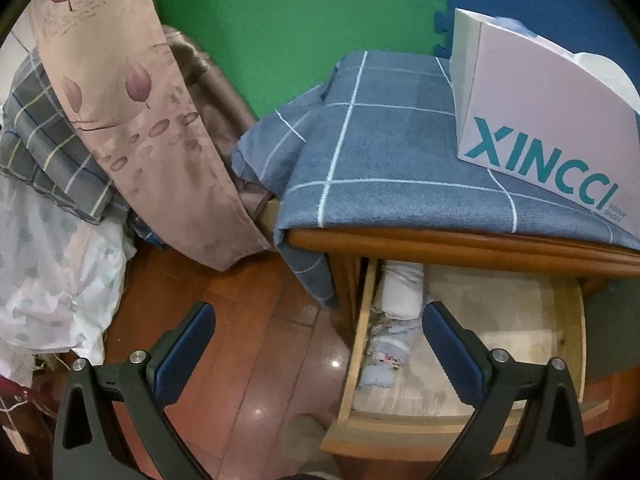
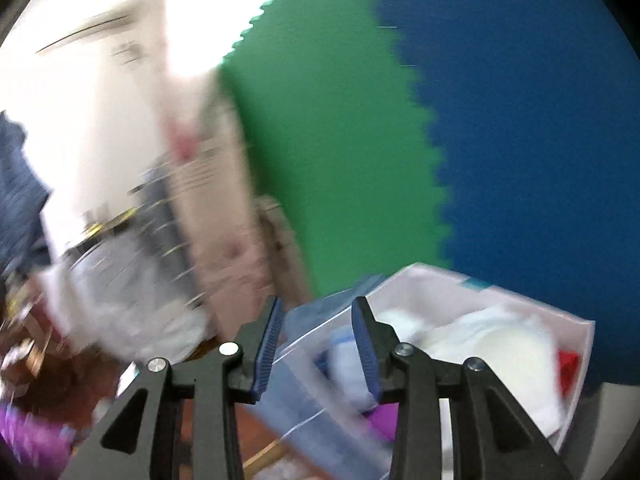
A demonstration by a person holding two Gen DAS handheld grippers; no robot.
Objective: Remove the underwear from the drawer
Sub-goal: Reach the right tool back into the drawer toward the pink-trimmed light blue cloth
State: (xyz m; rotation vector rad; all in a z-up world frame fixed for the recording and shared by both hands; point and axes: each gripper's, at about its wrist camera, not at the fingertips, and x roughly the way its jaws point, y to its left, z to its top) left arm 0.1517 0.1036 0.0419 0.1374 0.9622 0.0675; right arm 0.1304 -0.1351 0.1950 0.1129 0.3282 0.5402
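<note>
The jaws of the left gripper (image 1: 318, 344) are spread wide with nothing between them, and it is pitched steeply down over the open drawer (image 1: 564, 320). Folded underwear (image 1: 390, 344) is seen lying along the drawer's left side, just beside the right pad. Beyond, a blue checked cloth (image 1: 380, 160) is draped over the cabinet top, with a white paper bag (image 1: 532, 120) stood on it. The right gripper (image 2: 318, 344) is held nearly level, its jaws partly parted and empty; the view is blurred, the paper bag (image 2: 576, 344) lying ahead.
</note>
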